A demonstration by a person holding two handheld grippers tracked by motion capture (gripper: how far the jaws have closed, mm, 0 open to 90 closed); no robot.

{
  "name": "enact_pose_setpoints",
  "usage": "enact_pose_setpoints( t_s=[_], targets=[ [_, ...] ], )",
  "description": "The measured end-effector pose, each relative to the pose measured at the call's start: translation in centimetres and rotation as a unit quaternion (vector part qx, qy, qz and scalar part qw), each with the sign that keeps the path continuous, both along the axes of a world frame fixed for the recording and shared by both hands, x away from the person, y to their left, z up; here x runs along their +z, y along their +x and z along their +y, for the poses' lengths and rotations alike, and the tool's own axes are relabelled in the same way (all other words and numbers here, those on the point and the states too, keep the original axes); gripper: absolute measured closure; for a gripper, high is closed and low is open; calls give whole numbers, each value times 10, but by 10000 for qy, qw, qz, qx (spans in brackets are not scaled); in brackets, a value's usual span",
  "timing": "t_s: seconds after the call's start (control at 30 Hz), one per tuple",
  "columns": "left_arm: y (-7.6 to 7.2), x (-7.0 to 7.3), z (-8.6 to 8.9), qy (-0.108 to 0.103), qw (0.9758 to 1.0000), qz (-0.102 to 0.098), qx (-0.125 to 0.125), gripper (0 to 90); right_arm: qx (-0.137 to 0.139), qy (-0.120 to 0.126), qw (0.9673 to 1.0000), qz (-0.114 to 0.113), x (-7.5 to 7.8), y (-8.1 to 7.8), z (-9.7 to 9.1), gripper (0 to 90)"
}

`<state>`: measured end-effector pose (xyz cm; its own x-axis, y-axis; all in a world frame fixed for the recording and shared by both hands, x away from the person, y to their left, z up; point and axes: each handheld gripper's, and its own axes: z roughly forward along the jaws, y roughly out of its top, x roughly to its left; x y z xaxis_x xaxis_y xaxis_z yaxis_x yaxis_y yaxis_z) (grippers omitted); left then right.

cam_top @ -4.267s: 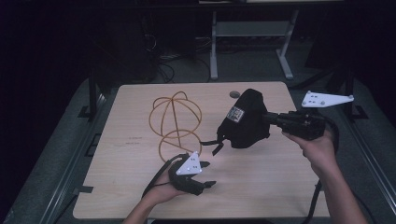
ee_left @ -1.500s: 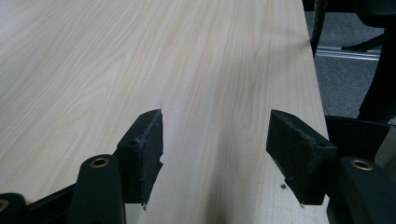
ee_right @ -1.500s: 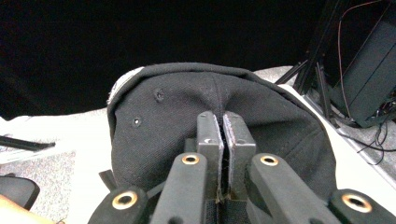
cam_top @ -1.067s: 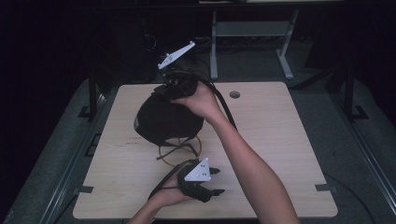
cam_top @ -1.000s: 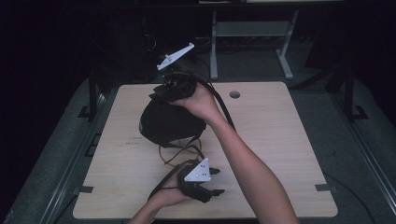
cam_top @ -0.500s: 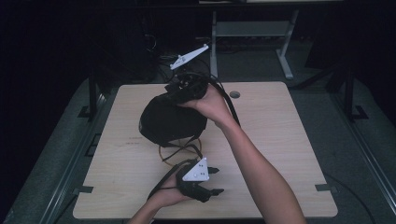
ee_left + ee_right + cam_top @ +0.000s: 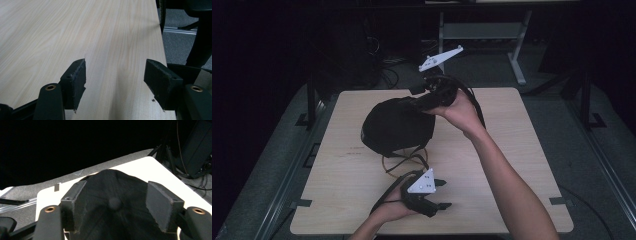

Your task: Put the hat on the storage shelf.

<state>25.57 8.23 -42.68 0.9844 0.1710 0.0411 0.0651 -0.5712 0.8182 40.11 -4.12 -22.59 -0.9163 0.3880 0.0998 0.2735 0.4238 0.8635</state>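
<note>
Black cap (image 7: 398, 126) sat on the wire stand (image 7: 404, 161) near the middle of the bench (image 7: 522, 150), crown up, covering most of the frame so that just the lower loops showed under the cap's near edge. Right tool (image 7: 424, 98) was at the cap's far right side, just above the crown; its jaws had just been opening and stood wide, with the crown and its top button (image 7: 114, 202) between them but the pads off the fabric as far as I could tell. Looked like a release: cap draped on the stand, grip let go so the stand carries it. Left tool (image 7: 438, 192) lay low on the bench in front of the cap, close to the stand's base, jaws wide with nothing between them but bare wood; likely parked there to steady the stand if it tipped, though it wasn't touching it. Cap sat a bit skewed toward the left of the stand, so I'd judge it seated but not squared. Risk: pulling the right tool away could snag fabric and drag the cap off.
</note>
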Motion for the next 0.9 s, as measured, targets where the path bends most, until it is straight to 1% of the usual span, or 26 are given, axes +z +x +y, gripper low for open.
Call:
enact_pose_setpoints(
  t_s=[0.03,0.1,0.2,0.27,0.33,0.4,0.47,0.53,0.57,0.63,0.73,0.77,0.8,0.9],
  targets=[
    [0,0,0,4,10000,11,-5,339,0,0,10000,0,0,0,0,324],
    [0,0,1,11,10000,10,5,339,-52,64,10000,10,0,-1,-8,315],
    [1,-1,1,45,10000,10,-1,336,-118,80,9999,54,-3,-2,-19,300],
    [1,-1,1,52,10000,-8,-12,336,-132,74,9999,55,-3,-3,-21,298],
    [0,-1,0,9,10000,25,12,336,-178,83,9998,61,-5,-3,-28,289],
    [0,-1,0,20,10000,12,6,336,-250,92,9996,76,-7,-3,-36,285],
    [0,-1,0,9,10000,19,21,336,-254,95,9996,104,-8,-3,-38,286],
    [1,-2,1,18,10000,44,40,336,-298,141,9994,111,-10,-5,-46,290],
    [0,-2,1,-15,10000,35,57,336,-305,135,9993,139,-10,-5,-47,289],
    [1,-2,1,-7,10000,41,44,336,-313,134,9993,132,-11,-6,-49,289],
    [0,-1,2,-11,10000,40,41,336,-386,142,9991,139,-14,-7,-58,287],
    [0,-2,1,-16,10000,55,44,336,-386,142,9991,139,-14,-7,-58,287],
    [0,-2,1,-29,9999,81,58,336,-413,163,9989,137,-16,-8,-63,287],
    [-1,-2,0,-33,10000,59,46,336,-449,169,9987,148,-19,-10,-68,287]
  ],
)
